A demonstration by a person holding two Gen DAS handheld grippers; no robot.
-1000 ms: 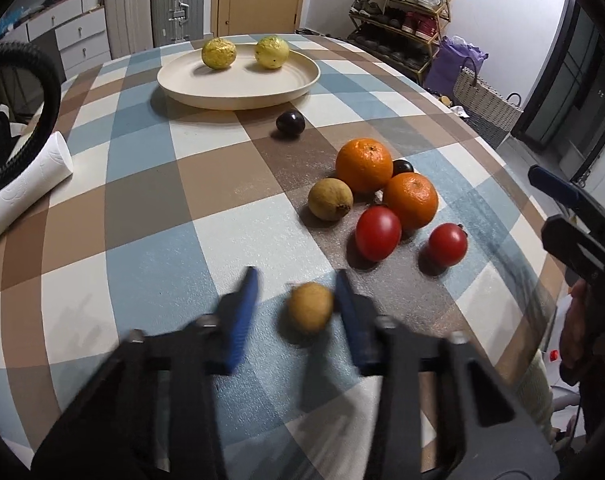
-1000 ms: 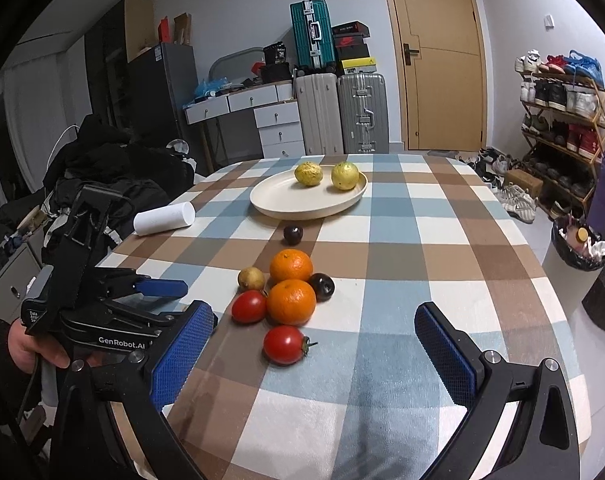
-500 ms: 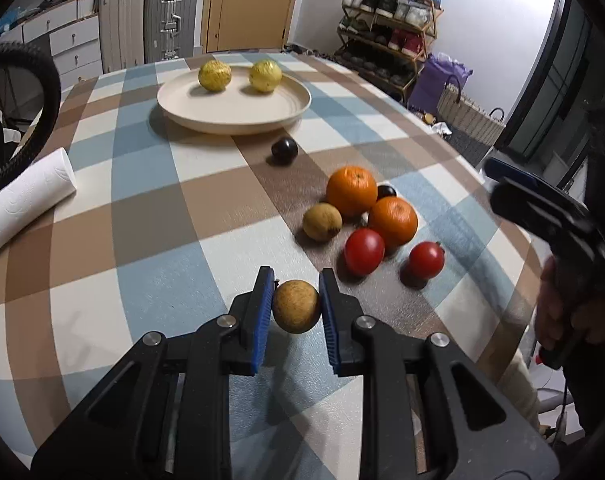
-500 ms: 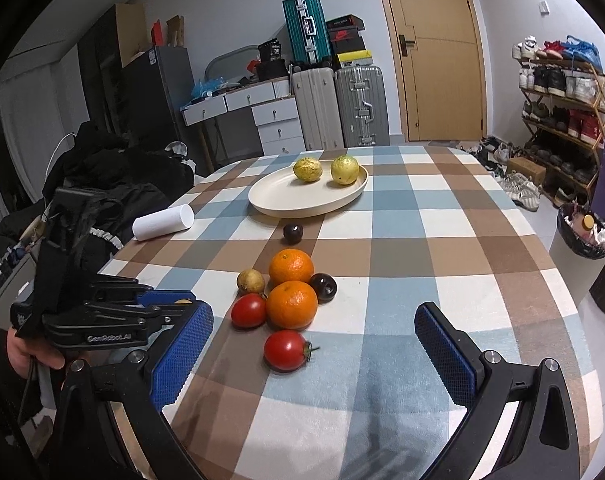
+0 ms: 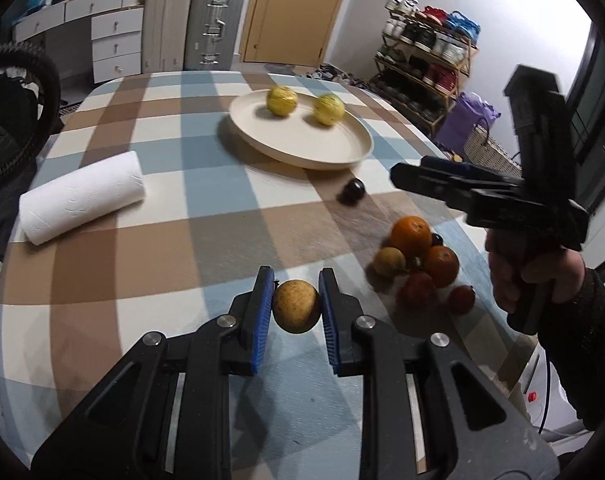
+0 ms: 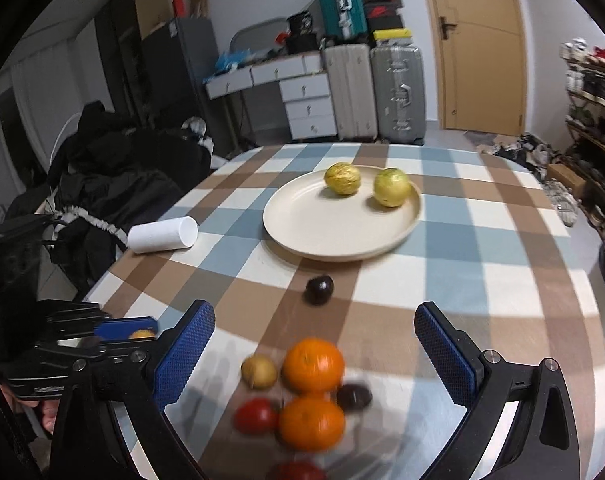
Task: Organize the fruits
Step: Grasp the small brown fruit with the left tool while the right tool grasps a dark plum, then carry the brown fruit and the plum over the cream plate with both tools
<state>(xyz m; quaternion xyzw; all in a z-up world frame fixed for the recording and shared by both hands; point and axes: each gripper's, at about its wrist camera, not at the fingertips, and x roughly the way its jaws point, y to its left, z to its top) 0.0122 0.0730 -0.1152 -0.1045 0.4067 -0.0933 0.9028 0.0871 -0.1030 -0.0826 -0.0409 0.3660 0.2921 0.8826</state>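
Observation:
My left gripper [image 5: 295, 280] is shut on a small brown round fruit [image 5: 295, 306] and holds it above the checked tablecloth. A cream plate [image 5: 302, 144] with two yellow-green fruits [image 5: 281, 101] sits at the far middle; the plate also shows in the right wrist view [image 6: 334, 232]. A cluster of two oranges [image 6: 313, 365], a brown fruit [image 6: 259, 371], tomatoes [image 6: 255, 415] and a dark plum [image 6: 354, 396] lies below my right gripper [image 6: 314, 328], which is open and empty. A lone dark plum [image 6: 319, 289] lies between cluster and plate.
A white paper-towel roll [image 5: 82, 196] lies on the table's left side. Dark clothing [image 6: 114, 184] is piled beside the table's left edge. Suitcases, drawers and a shoe rack stand behind the table.
My left gripper has closed on the brown fruit and lifted it off the cloth. My right gripper has moved forward over the fruit cluster, still open.

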